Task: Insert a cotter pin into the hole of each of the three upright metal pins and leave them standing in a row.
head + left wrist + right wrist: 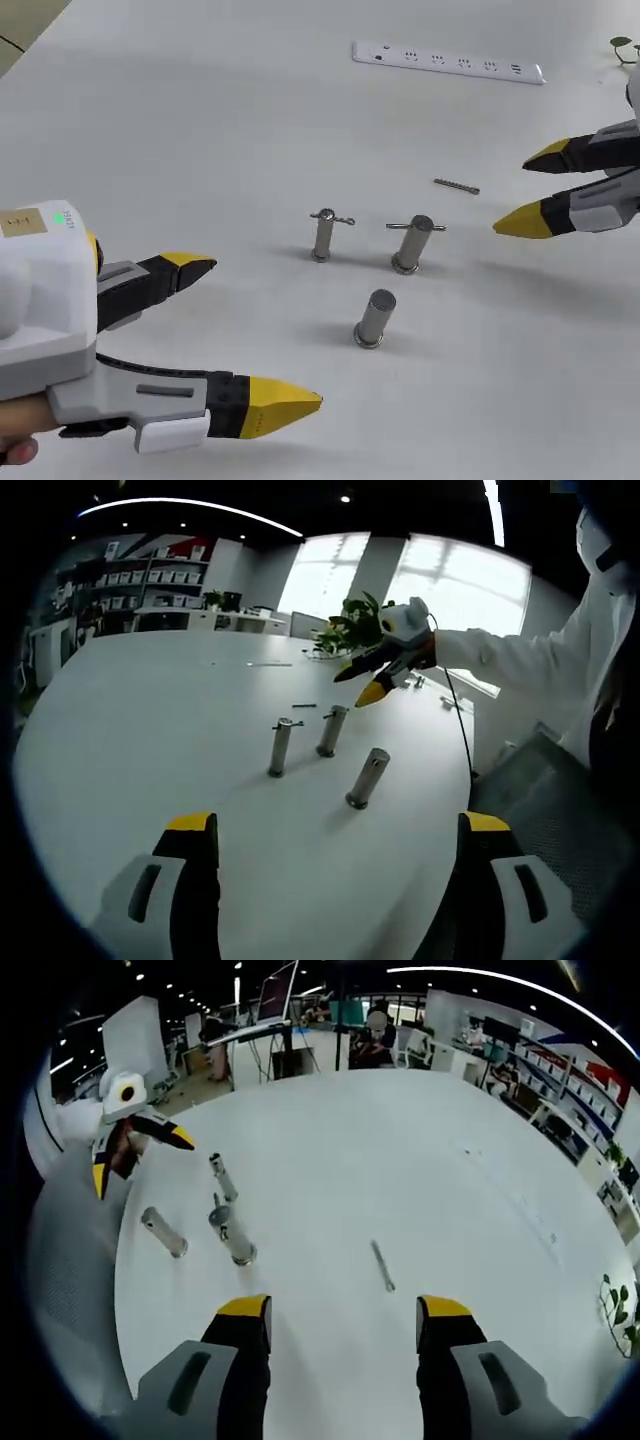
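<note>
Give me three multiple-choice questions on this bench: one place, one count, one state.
1. Where is the loose cotter pin? A) flat on the table B) on the floor C) in a tray
2. How many of the three metal pins carry a cotter pin? A) none B) two C) three
3. How are the left tongs? A) open, empty B) shut, empty C) shut on a pin
Answers: 1 A, it lies beyond the pins; 2 B, the front pin is bare; 3 A, jaws apart, nothing between.
</note>
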`<state>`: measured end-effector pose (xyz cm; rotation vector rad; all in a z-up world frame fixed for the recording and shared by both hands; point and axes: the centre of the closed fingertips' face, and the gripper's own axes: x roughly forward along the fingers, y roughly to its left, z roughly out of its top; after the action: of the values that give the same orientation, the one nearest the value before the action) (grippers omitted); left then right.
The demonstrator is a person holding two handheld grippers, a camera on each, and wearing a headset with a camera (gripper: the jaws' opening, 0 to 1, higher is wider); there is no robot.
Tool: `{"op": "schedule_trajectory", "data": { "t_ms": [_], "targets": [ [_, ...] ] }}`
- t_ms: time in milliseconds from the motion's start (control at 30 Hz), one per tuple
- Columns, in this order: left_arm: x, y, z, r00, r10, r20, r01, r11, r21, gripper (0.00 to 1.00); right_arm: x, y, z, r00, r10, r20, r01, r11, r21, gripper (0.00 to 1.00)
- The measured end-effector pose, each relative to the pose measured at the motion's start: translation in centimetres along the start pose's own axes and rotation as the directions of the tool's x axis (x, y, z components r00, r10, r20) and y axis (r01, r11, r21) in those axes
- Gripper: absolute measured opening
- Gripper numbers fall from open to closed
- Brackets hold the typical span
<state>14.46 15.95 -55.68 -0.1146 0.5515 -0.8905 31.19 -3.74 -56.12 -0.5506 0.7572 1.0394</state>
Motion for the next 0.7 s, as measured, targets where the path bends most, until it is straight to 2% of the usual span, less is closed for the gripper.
{"op": "schedule_trajectory", "data": {
  "t_ms": [167, 233, 333, 433, 600, 700],
  "targets": [
    [-0.3, 0.0, -0.2, 1.0000, 0.006, -0.004, -0.006, 1.000, -0.006, 0.98, 1.6, 0.2, 0.0, 0.9981, 0.040, -0.047, -0.041, 0.999, -0.034, 0.52],
    [-0.4, 0.0, -0.3, 0.9999, 0.010, -0.004, -0.010, 1.000, -0.010, 0.98, 2.1, 0.2, 0.0, 0.9972, 0.041, -0.063, -0.044, 0.998, -0.047, 0.50],
    [-0.6, -0.2, -0.3, 0.9999, 0.011, -0.003, -0.011, 1.000, -0.013, 0.98, 2.7, -0.1, 0.0, 0.9966, 0.037, -0.074, -0.041, 0.998, -0.056, 0.44],
    [-0.7, -0.3, -0.6, 0.9999, 0.010, -0.008, -0.010, 1.000, -0.024, 0.97, 3.4, 0.0, 0.2, 0.9956, 0.062, -0.070, -0.065, 0.997, -0.043, 0.37],
    [-1.0, -0.2, -0.7, 0.9999, 0.017, -0.004, -0.017, 0.999, -0.035, 0.96, 4.1, -0.5, 0.1, 0.9946, 0.057, -0.087, -0.061, 0.997, -0.051, 0.31],
    [-1.1, -0.2, -0.8, 0.9998, 0.018, -0.007, -0.018, 0.999, -0.036, 0.96, 4.3, -0.8, 0.0, 0.9938, 0.048, -0.100, -0.055, 0.996, -0.067, 0.24]
  ]
}}
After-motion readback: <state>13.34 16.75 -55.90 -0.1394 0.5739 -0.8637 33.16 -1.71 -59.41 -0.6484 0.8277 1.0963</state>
